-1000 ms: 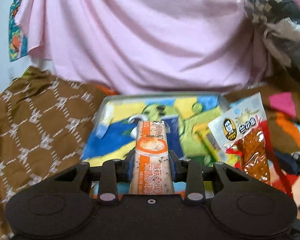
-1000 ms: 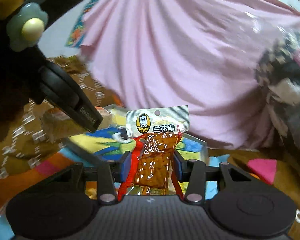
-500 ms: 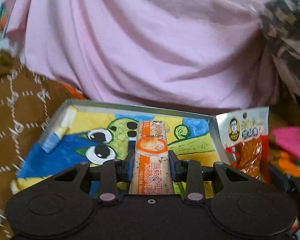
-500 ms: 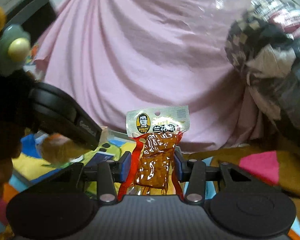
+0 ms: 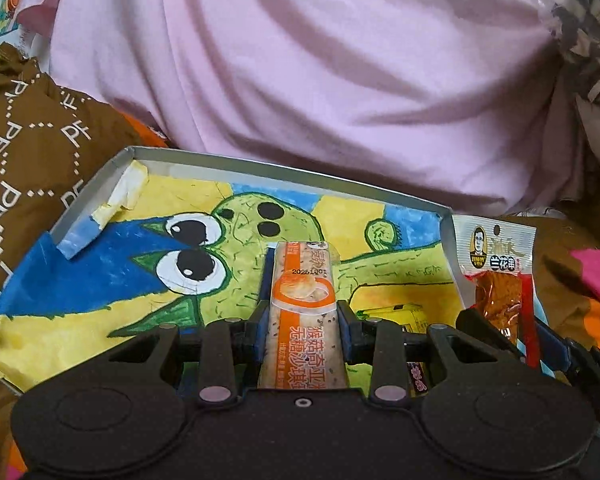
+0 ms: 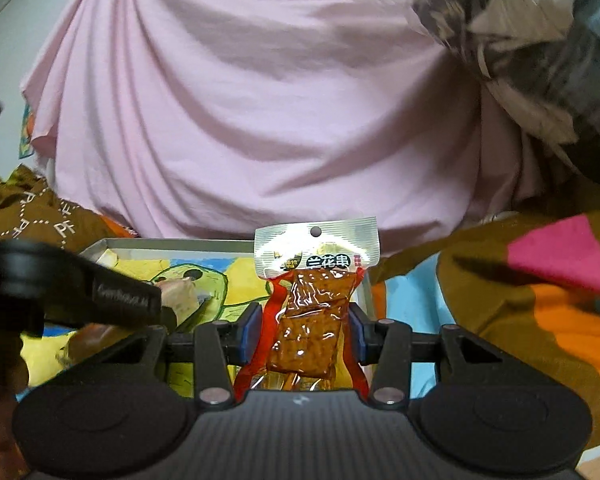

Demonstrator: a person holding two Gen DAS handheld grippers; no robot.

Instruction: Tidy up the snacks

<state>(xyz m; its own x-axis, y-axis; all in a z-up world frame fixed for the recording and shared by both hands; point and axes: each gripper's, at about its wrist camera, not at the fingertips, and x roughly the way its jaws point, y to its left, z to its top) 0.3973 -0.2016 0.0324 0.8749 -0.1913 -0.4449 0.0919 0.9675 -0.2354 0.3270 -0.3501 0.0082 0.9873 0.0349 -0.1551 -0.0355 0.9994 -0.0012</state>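
My left gripper [image 5: 302,330] is shut on a long orange-and-white snack bar [image 5: 303,304] and holds it over a shallow metal tray [image 5: 284,168] lined with a green cartoon drawing. My right gripper [image 6: 304,330] is shut on a clear packet of brown tofu snack [image 6: 310,312] with a silver header. It hovers at the tray's right rim [image 6: 365,288]. That packet also shows at the right of the left wrist view [image 5: 500,280]. The left gripper's black body [image 6: 100,300] crosses the left of the right wrist view.
A pink cloth [image 5: 320,72] hangs close behind the tray. A brown patterned cloth [image 5: 28,152] lies to the left. A colourful blanket [image 6: 540,280] with pink and orange patches lies to the right. A bundle in clear plastic [image 6: 520,40] sits at the upper right.
Both grippers have moved forward toward the tray with their snacks held. The tray now fills more of the left wrist view, and the right gripper has come lower over its right edge.
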